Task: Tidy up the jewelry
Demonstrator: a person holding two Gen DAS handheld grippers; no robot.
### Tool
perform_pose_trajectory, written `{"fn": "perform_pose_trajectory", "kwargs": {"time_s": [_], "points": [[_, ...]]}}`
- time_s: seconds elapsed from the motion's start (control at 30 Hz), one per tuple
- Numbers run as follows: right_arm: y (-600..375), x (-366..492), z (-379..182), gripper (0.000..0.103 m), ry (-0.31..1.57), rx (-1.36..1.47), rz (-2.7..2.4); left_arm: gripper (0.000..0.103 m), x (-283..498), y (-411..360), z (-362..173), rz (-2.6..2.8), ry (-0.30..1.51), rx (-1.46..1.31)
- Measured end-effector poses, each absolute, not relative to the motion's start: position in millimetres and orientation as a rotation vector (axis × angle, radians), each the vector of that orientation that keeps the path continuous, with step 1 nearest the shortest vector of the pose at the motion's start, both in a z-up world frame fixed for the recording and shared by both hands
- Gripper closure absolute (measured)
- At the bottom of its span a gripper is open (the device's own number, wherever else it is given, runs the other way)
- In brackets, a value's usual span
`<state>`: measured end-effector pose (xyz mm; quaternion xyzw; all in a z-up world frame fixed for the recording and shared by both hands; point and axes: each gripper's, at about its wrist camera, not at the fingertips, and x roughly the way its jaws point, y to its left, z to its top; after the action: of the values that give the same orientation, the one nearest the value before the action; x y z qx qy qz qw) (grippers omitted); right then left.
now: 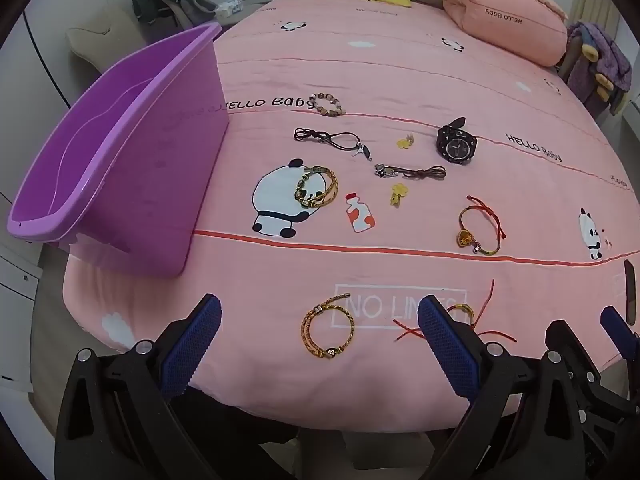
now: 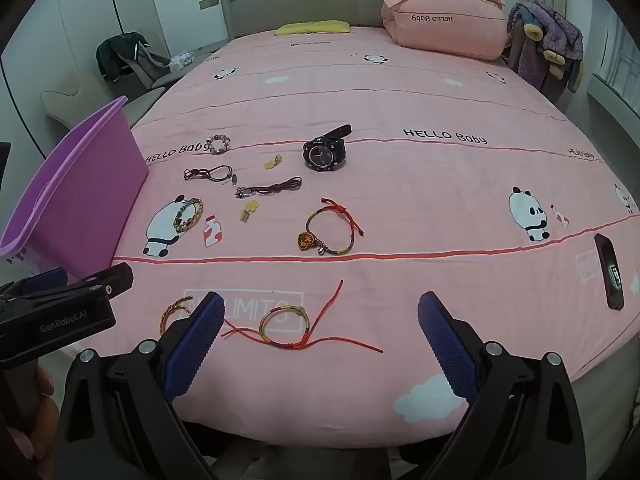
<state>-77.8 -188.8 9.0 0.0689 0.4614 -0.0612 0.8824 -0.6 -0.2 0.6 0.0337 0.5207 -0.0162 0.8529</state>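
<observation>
Jewelry lies spread on a pink bedspread (image 1: 400,72). My left gripper (image 1: 320,312) hangs open over a gold braided bracelet (image 1: 328,330) near the bed's front edge. My right gripper (image 2: 320,312) is open above a red-string bracelet (image 2: 284,326). Farther back lie a red-cord bracelet with a gold charm (image 2: 330,230), a black watch (image 2: 324,152), a beaded bracelet (image 2: 219,144), dark cord necklaces (image 2: 210,174), a gold bracelet pair (image 1: 316,186) and small yellow clips (image 1: 398,194). A purple tub (image 1: 120,160) stands at the left.
A pink pillow (image 2: 444,26) and a yellow cloth (image 2: 312,27) lie at the head of the bed. A black oblong device (image 2: 608,270) rests at the right edge. Clothes hang on chairs (image 2: 124,58) beside the bed. The left gripper's body (image 2: 60,308) shows at left.
</observation>
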Motion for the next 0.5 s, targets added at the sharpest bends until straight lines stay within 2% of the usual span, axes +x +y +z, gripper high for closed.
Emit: {"fn": "perform_pose_trajectory", "kwargs": {"time_s": [0.5], "points": [[-191,-79,10,0.010,0.963,0.161,-0.113,0.006,2,5,4,-0.033,1.098,0.068]]}}
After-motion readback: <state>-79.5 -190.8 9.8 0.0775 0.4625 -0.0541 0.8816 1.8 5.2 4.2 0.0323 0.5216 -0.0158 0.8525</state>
